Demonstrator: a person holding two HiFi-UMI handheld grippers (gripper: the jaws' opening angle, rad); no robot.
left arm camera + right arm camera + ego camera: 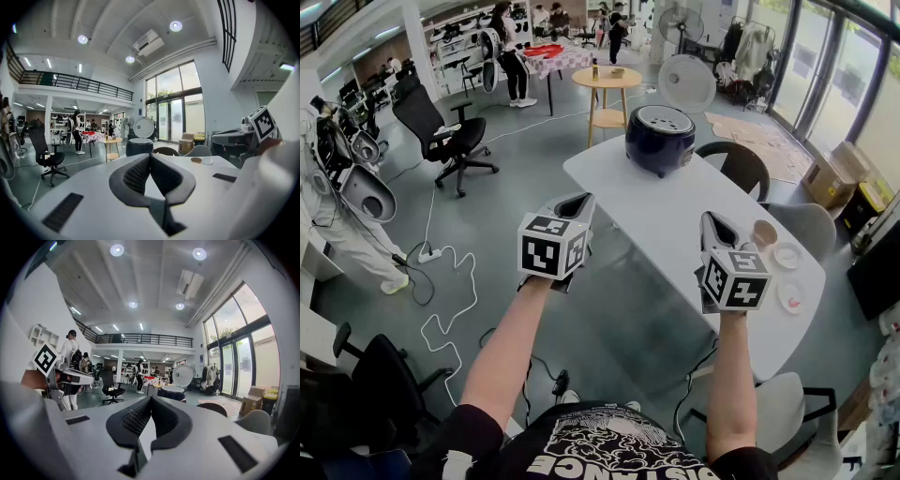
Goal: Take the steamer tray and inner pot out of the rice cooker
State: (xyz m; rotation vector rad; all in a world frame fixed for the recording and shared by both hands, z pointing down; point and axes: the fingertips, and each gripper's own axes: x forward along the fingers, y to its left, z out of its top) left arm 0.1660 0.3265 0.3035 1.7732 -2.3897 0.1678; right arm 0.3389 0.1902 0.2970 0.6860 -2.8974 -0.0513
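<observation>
A dark blue rice cooker (660, 139) with its lid down stands at the far end of the white table (675, 225); the steamer tray and inner pot are hidden inside. It shows small and distant in the left gripper view (139, 146) and the right gripper view (171, 393). My left gripper (577, 203) is held in the air, shut and empty, over the table's near left edge. My right gripper (712, 223) hovers above the table's near right part, also shut with nothing in it. Both point level toward the cooker, well short of it.
A small brown cup (764, 232) and two small white dishes (787, 256) lie on the table's right side. Chairs (742, 167) stand around the table. An office chair (441, 131), a round wooden side table (607, 89), cables on the floor and people farther back fill the room.
</observation>
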